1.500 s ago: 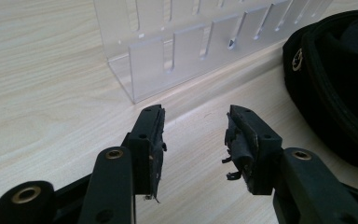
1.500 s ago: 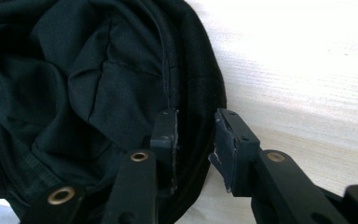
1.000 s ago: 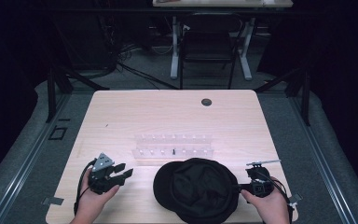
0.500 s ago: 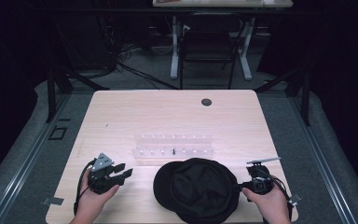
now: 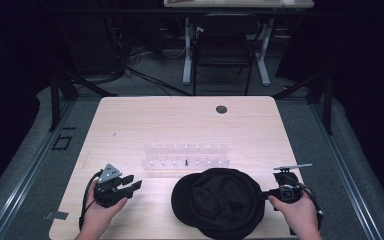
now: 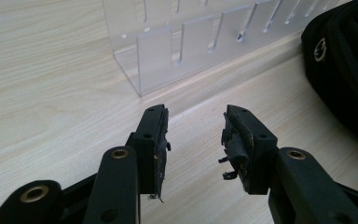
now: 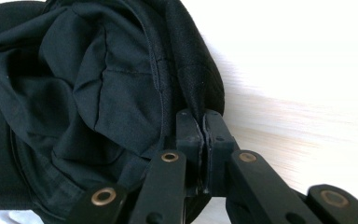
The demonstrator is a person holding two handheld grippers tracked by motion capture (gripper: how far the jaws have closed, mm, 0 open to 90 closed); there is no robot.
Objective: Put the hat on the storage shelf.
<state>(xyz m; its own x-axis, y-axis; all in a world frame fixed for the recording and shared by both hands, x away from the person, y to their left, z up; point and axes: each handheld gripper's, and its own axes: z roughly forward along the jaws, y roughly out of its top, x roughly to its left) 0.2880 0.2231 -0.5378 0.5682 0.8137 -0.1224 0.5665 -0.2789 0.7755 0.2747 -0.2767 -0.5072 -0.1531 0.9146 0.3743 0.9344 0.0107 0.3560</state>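
A black cap [image 5: 222, 202] lies crown up near the table's front edge, and it is also seen in the right gripper view [image 7: 98, 93]. My right gripper [image 5: 266, 195] sits at the cap's right rim. Its jaws have just been closing, and in its own view my right gripper [image 7: 203, 116] is shut, pinching the fabric edge. My left gripper [image 5: 131, 183] rests at the front left, well apart from the cap. In its own view my left gripper [image 6: 193, 116] stands open over bare wood, with the cap's edge [image 6: 349, 60] off to the right.
A clear acrylic rack [image 5: 186, 156] with several slots stands mid-table just behind the cap, and the same rack [image 6: 182, 46] is close ahead of the left jaws. A round dark grommet [image 5: 221, 109] sits in the far part of the tabletop [image 5: 145, 120]. Desk legs and a chair stand beyond.
The right gripper has stayed at the cap's right rim with only a slight shift. The left hand, the cap and the rack are as before.
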